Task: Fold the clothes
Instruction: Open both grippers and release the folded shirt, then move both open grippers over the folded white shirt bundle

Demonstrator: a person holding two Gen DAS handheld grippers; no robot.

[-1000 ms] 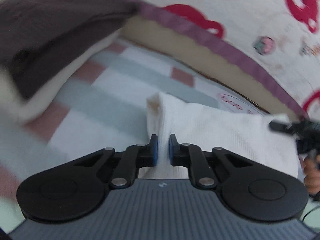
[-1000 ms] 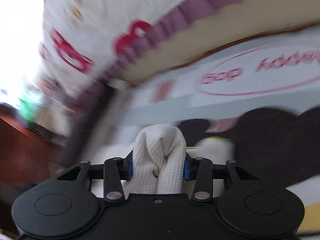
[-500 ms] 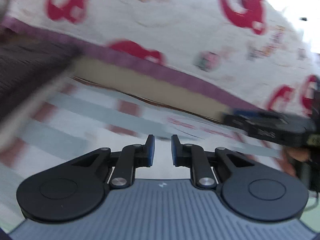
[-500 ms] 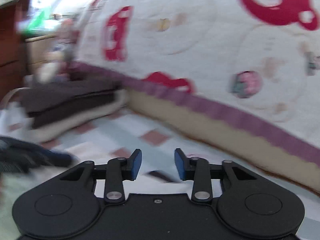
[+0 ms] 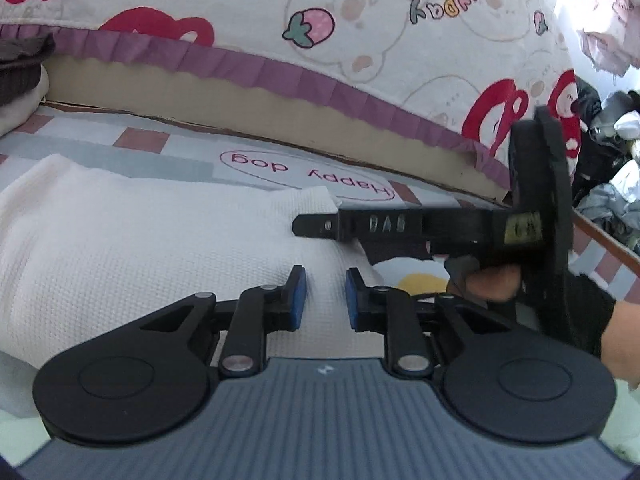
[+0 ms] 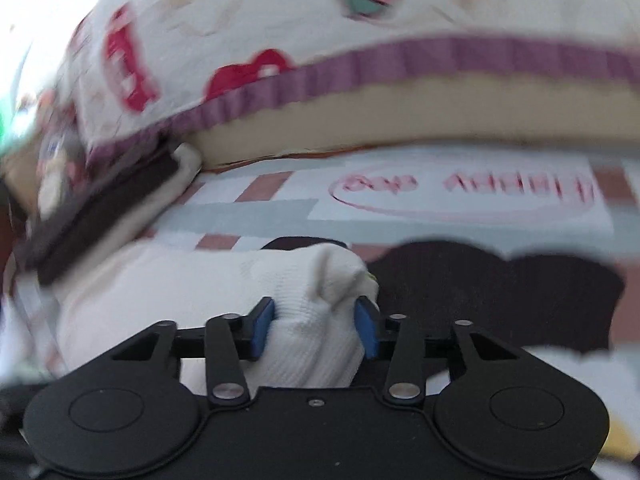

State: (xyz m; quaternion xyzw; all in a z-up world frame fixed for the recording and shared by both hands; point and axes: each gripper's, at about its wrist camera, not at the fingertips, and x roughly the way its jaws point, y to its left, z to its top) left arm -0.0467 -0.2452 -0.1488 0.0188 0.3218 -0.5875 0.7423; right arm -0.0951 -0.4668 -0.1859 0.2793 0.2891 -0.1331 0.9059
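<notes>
Tongs back on the white knit: ours on the right bunch a fold, ours on the left stand slightly parted over it.

Our right tongs (image 6: 316,326) have just been opening, with a thick bunch of the white knit garment (image 6: 304,292) filling the gap between the blue pads; whether they actually press on it we cannot tell. Our left tongs (image 5: 323,296) have just been opening too, a narrow gap with nothing in it, the garment (image 5: 132,248) spread beneath and to their left on the checked bed sheet (image 5: 168,160). A dark garment (image 6: 492,292) lies just right of the right tongs. We judge a fresh fold is being set up; next the left tongs need to bite an edge matching the right.
</notes>
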